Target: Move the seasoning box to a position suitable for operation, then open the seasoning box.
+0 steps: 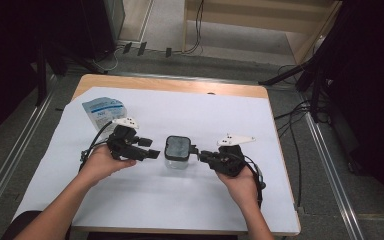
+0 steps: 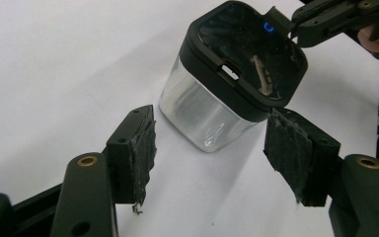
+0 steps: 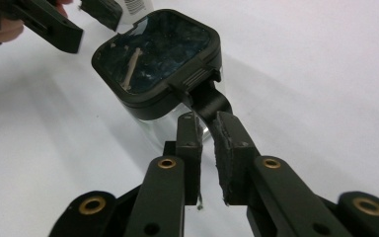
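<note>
Right claw [image 3: 205, 123] pinches the black-lidded clear jar's [image 1: 178, 152] tab.

The container [image 2: 212, 111] has a clear body, glossy like glass or hard plastic, with bright glints on its rounded lower edge. Its lid [image 3: 158, 54] is black plastic, matt on the rim and shiny on the dark flat top, which mirrors the room; a ribbed black tab [image 3: 208, 98] sticks out at one side. The left claw [image 2: 212, 163] is matt black plastic with brass-coloured rivets, and its pads [image 2: 288, 153] are rough, frayed black rubber or foam. The right claw [image 3: 206, 131] looks the same. The bench [image 1: 170, 85] shows pale wood at its edge under a smooth, matt white sheet [image 1: 205, 115]. The pouch [image 1: 101, 110] is glossy, crinkled film.
</note>
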`<action>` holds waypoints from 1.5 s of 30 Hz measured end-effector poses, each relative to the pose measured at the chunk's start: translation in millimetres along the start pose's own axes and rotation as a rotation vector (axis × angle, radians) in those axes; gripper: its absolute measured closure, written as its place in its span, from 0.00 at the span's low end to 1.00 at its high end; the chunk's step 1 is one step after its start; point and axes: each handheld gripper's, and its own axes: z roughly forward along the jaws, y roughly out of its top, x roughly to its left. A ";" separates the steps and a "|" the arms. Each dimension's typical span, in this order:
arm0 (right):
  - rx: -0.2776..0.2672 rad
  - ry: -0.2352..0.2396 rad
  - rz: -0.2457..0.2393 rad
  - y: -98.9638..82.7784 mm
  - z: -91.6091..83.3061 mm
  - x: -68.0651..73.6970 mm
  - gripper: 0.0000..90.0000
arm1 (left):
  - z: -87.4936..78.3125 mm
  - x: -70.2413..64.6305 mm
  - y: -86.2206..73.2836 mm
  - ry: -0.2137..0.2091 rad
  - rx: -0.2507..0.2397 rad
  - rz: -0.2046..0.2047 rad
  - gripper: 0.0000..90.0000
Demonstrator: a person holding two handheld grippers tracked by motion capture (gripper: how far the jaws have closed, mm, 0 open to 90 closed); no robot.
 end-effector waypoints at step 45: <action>0.003 0.033 0.002 8.3 4.9 -5.6 1.00 | 3.3 -0.7 15.4 -0.128 -0.006 0.163 0.22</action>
